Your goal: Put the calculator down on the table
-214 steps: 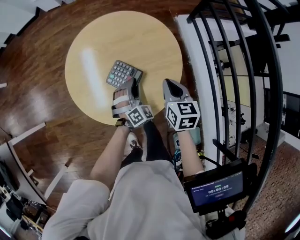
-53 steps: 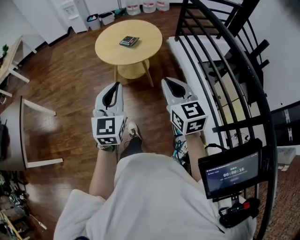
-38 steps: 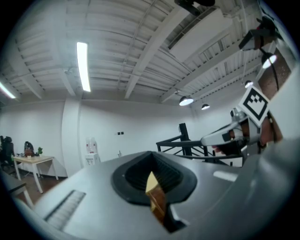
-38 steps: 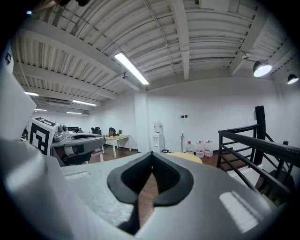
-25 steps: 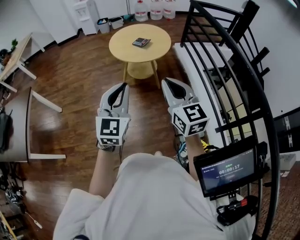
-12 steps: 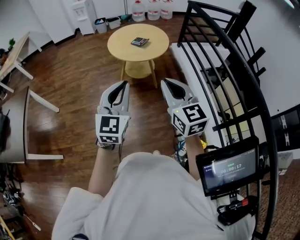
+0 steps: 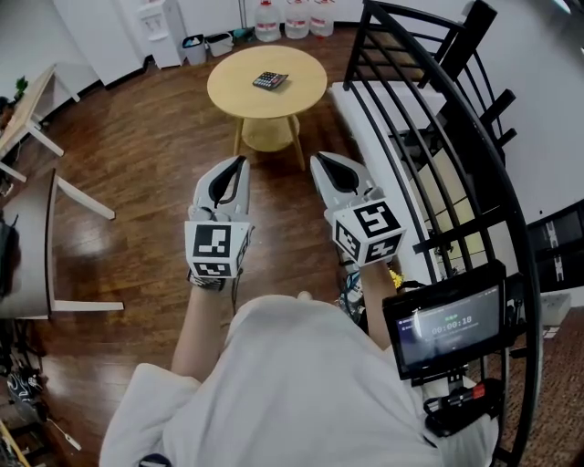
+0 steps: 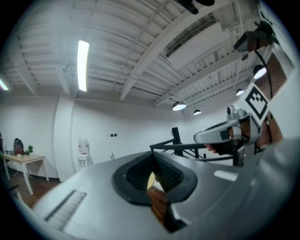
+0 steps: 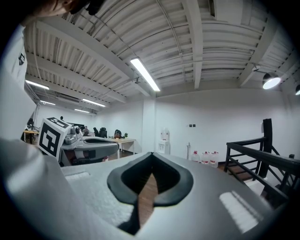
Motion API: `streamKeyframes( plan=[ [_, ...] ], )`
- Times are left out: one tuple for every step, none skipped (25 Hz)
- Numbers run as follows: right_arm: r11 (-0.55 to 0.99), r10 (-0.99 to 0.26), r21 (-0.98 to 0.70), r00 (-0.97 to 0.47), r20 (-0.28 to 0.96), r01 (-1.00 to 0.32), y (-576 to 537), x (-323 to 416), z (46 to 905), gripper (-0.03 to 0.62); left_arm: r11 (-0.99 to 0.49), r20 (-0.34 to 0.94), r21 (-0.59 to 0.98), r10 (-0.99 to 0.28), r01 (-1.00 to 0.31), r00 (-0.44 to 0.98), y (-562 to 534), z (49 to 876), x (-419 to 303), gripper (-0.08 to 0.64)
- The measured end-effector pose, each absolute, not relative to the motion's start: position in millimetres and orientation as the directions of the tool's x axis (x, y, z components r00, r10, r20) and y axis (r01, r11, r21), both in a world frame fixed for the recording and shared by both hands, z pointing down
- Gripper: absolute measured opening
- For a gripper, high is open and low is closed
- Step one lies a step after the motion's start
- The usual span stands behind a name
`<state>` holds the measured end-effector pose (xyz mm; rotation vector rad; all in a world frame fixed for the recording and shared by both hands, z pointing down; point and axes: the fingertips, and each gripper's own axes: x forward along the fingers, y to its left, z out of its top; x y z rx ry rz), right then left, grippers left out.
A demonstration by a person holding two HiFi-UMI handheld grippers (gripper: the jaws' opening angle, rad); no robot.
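The dark calculator point(image 7: 270, 80) lies flat on the round wooden table point(image 7: 239, 95), far ahead of both grippers. My left gripper point(image 7: 241, 161) is held level over the wooden floor, well short of the table, shut with nothing in it. Beside it, my right gripper point(image 7: 317, 159) is also shut and empty. In the left gripper view the ribbed pads point(image 8: 161, 174) meet at the tip, and the right gripper point(image 8: 224, 135) shows at the right. In the right gripper view the jaws point(image 9: 149, 174) touch at the tip, and the left gripper point(image 9: 89, 146) shows at the left.
A black metal railing point(image 7: 474, 137) curves along the right, with a white ledge point(image 7: 365, 119) at its foot. A desk point(image 7: 36, 109) stands at the left. Water bottles point(image 7: 294, 16) and a dispenser point(image 7: 164, 27) line the far wall. A small screen point(image 7: 444, 319) hangs at my chest.
Several seconds ago the left gripper was at the calculator on the table; now both grippers are far back from it. Over the last second nothing visibly moved.
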<state>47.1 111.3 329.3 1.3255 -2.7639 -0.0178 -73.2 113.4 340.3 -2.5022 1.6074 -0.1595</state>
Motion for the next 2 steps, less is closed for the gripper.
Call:
streamKeyframes(
  plan=[
    [0.627, -0.778, 0.044, -0.625, 0.063, -0.777, 111.7, 47.3, 329.9, 0.002, -0.406, 0.001, -0.191, -0.910, -0.894, 0.414, 113.4, 340.7, -73.3, 0.008],
    [0.628, -0.778, 0.046, -0.625, 0.062, -0.777, 112.2, 47.6, 330.6, 0.002, -0.405, 0.000, -0.189, -0.911, -0.895, 0.413, 113.6, 341.3, -73.2, 0.008]
  ],
)
